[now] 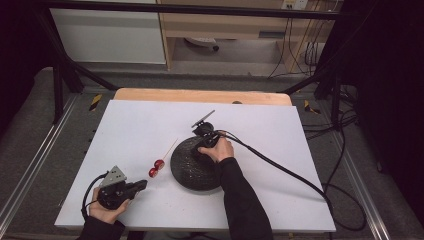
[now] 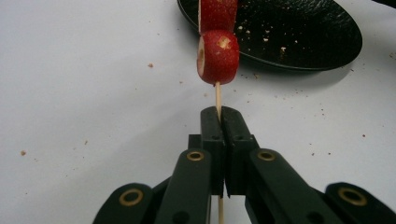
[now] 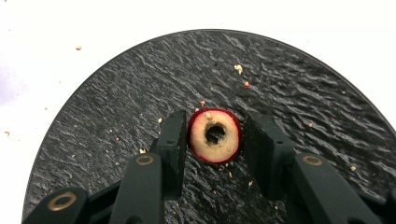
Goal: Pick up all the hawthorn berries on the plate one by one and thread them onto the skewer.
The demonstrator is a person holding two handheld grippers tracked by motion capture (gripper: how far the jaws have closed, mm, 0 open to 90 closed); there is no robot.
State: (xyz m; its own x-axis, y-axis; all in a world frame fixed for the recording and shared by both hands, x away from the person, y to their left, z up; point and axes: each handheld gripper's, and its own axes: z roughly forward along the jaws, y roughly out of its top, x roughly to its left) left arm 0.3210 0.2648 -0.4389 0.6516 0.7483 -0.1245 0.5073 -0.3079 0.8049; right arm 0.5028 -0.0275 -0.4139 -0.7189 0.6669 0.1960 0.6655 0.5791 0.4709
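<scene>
While clamped tight on the thin wooden skewer [image 2: 218,95], left gripper [image 2: 219,114] lay low at the table's seven o'clock corner, jaws pressed together with only the stick between them. Carried two red fruit pieces [image 2: 218,57] threaded on that skewer, one just past the jaw tips and the second beyond it toward twelve o'clock in the left gripper view. Seen from the high view as a red pair [image 1: 156,168] lying just at nine o'clock of the black plate [image 1: 187,170], skewer tip pointing on toward one o'clock. Sat on the white table sheet [image 1: 150,125], plate near the centre, crumbs scattered across its rough dark surface. Reached down over the plate from its one o'clock side, right gripper [image 3: 215,135] with a cored, red-skinned fruit slice [image 3: 215,136] between its jaws, cut face and round hole turned up at the camera. Touched the slice with the nine o'clock jaw; showed a slim gap at the three o'clock jaw, so perhaps closed on it, though hard to confirm. Rested flat on the plate, that slice, near the plate's middle.
</scene>
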